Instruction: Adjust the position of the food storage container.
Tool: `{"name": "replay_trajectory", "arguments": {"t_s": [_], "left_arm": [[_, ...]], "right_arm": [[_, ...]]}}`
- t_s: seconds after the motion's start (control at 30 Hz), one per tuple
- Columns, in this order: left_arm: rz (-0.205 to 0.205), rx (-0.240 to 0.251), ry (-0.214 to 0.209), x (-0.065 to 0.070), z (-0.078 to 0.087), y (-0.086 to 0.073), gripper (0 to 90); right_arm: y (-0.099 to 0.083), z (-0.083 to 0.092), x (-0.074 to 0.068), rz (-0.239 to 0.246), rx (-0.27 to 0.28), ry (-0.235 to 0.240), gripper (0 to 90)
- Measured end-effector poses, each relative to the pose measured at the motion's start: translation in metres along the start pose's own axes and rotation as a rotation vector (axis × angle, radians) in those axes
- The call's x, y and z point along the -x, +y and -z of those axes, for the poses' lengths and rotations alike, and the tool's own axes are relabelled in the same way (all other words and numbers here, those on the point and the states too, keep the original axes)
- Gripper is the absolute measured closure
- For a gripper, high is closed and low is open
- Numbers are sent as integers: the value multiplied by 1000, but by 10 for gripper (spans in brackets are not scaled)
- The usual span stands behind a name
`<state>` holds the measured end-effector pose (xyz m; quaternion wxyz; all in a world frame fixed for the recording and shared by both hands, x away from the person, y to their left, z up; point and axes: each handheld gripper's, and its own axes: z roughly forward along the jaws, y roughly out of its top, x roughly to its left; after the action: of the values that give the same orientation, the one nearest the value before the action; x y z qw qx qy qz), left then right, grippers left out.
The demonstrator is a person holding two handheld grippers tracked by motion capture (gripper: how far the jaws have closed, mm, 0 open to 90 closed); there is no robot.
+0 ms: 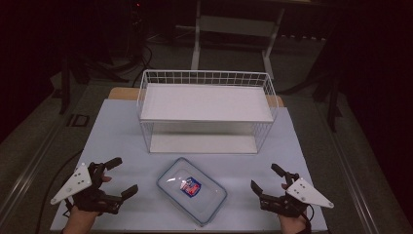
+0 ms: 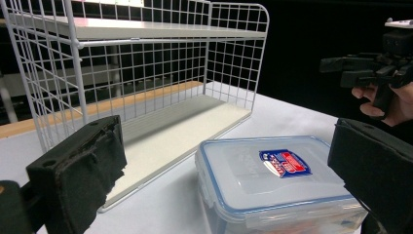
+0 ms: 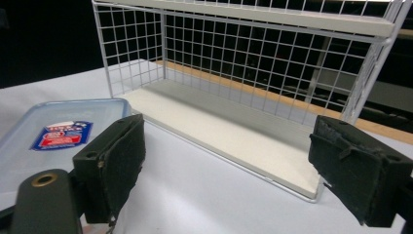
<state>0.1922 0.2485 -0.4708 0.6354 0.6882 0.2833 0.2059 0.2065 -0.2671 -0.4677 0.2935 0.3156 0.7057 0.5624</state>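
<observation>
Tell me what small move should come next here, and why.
Probably bring both grippers inward toward the lidded plastic container. The left gripper and right gripper are open, each to one side of it and touching nothing, and the wire rack behind it has bare shelves, a likely place for it.

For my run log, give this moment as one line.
left gripper open | right gripper open | clear lidded plastic container on table between them, untouched | white two-tier wire shelf behind
</observation>
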Motion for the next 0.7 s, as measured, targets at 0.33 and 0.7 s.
{"name": "replay_trajectory", "arguments": {"t_s": [0.33,0.7], "left_arm": [[12,-6,-39,3,-2,1,1],[-32,-82,-145,17,-13,-1,89]], "right_arm": [[0,-2,-4,-10,-10,15,124],[4,-7,-18,-23,-11,68,110]]}}
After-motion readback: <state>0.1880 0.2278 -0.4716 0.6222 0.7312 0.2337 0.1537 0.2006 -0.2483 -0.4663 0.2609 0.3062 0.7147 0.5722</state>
